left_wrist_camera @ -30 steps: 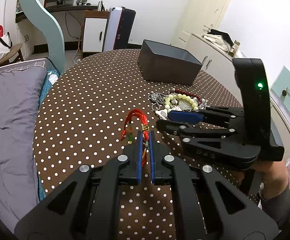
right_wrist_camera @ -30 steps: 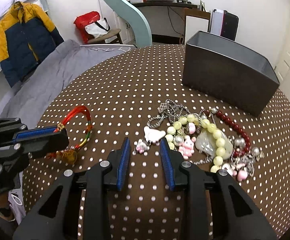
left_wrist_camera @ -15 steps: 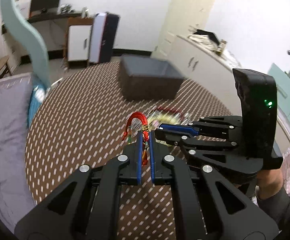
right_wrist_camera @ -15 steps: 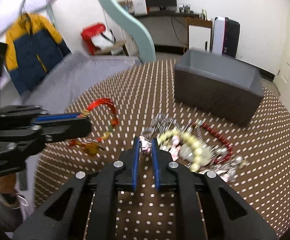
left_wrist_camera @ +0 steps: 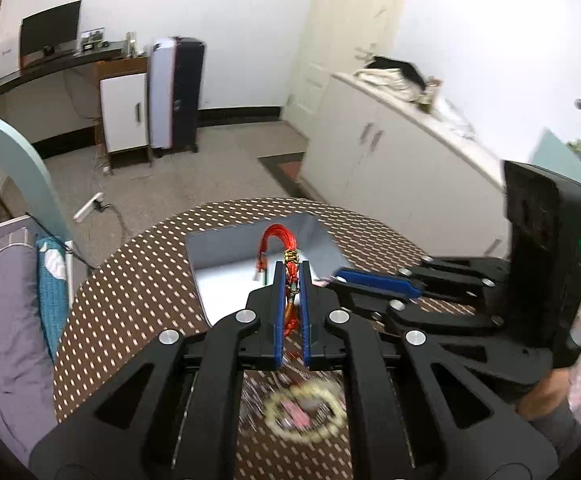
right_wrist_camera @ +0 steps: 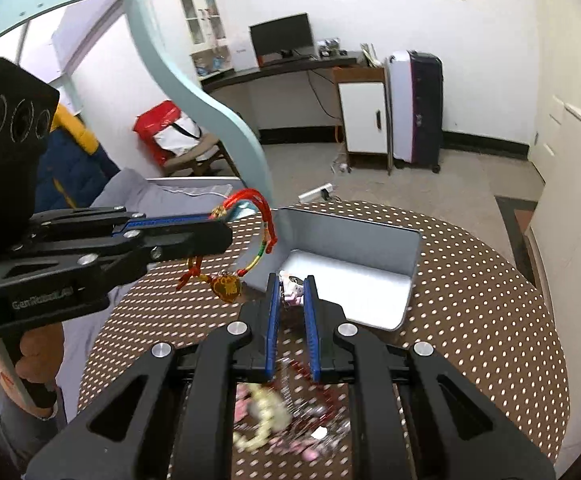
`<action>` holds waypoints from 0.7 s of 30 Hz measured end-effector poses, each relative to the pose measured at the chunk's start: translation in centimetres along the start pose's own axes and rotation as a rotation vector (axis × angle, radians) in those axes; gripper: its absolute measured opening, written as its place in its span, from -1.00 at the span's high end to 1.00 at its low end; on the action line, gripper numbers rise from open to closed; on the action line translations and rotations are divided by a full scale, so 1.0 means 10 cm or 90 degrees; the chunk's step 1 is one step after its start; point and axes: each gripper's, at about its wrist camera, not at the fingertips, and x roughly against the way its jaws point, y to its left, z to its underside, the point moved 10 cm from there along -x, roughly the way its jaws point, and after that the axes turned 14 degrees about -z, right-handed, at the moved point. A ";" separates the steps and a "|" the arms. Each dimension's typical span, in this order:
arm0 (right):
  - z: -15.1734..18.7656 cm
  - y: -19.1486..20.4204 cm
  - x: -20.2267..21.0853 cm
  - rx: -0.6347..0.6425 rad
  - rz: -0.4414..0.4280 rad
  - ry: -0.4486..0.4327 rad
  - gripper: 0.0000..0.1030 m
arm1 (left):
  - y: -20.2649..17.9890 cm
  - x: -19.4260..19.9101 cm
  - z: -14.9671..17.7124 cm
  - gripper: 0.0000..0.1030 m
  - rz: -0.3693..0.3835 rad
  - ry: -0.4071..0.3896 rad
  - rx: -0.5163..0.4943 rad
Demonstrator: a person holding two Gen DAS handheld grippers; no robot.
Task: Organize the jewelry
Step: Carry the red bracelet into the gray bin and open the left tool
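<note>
Both grippers have lifted off the table [right_wrist_camera: 490, 280] and now hang over the open grey box [right_wrist_camera: 370, 280], side by side. Left gripper [left_wrist_camera: 291, 276] pinches one red cord bracelet [left_wrist_camera: 286, 248], its gold heart charm [right_wrist_camera: 226, 289] dangling. Right gripper [right_wrist_camera: 290, 292] pinches one small pink-and-white charm [right_wrist_camera: 292, 290]. One blurred pile of beads [right_wrist_camera: 266, 412] lies on the table below.

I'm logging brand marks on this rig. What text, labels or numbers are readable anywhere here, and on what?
"GenRobot.AI": embossed on the left gripper body's side, slightly blurred.
Gold pendant on the red bracelet: engraving too blurred to read.
White box on the desk: label too small.
</note>
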 end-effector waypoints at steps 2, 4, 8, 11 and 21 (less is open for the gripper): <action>0.00 -0.08 -0.07 -0.006 0.007 0.005 0.80 | 0.00 -0.18 -0.04 0.87 -0.006 0.019 0.002; 0.00 -0.15 -0.15 -0.014 0.007 0.012 0.80 | 0.02 -0.34 -0.03 0.87 -0.019 0.035 0.001; 0.00 -0.22 -0.31 -0.017 0.008 0.035 0.80 | -0.02 -0.68 0.05 0.86 -0.023 0.081 -0.003; 0.02 -0.27 -0.38 -0.022 0.015 0.049 0.80 | 0.00 -0.86 0.12 0.86 -0.041 0.107 -0.003; 0.06 -0.30 -0.38 -0.034 0.007 0.052 0.74 | -0.01 -0.96 0.27 0.86 -0.017 0.163 0.005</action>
